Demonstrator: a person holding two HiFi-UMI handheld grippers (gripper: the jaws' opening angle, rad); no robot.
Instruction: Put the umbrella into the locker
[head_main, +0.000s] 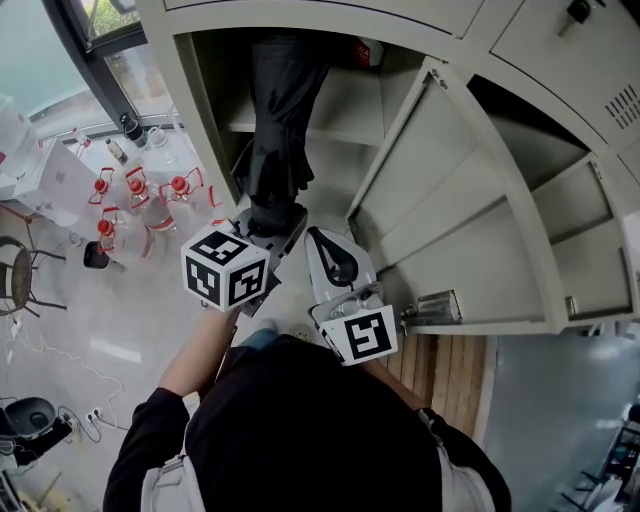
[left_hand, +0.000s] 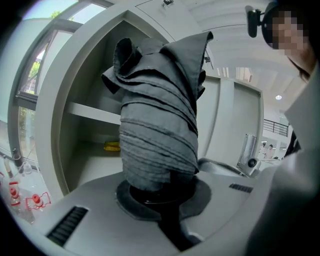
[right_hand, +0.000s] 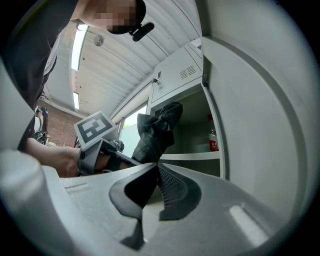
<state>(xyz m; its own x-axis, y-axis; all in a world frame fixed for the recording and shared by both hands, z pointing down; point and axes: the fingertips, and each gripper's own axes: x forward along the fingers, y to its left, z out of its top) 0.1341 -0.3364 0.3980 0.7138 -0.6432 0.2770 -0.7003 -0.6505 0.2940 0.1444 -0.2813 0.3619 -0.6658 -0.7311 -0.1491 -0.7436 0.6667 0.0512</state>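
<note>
Left gripper state: the jaws of the left gripper are closed down on the lower end of the folded dark grey fabric umbrella; a narrow gap is filled by it.
Umbrella vs fingers: the bottom end is seated between the dark pads, touching both; the rest of the bundle rises straight out of the jaws along the line they point.
Umbrella place: in the head view the umbrella is held up at the mouth of the open compartment of the beige metal locker, and its top overlaps the inner shelf. How deep it is inside cannot be told.
Umbrella look: the canopy is collapsed and wound in tight horizontal folds at the lower half; loose creased flaps stick out at the top. The fabric is matt and plain. The handle is hidden in the jaws.
Umbrella from the right: in the right gripper view it is seen leaning toward the opening, above the marker cube of the left gripper.
Right gripper state: the jaws of the right gripper are brought together at the tips, with nothing held.
Right gripper place: just beside the left gripper, next to the open locker door, apart from the umbrella.
Locker contents: a small yellow item is lying on the compartment floor; a red-labelled bottle is standing on the shelf.
Floor: clear plastic bottles with red caps are grouped left of the locker.
</note>
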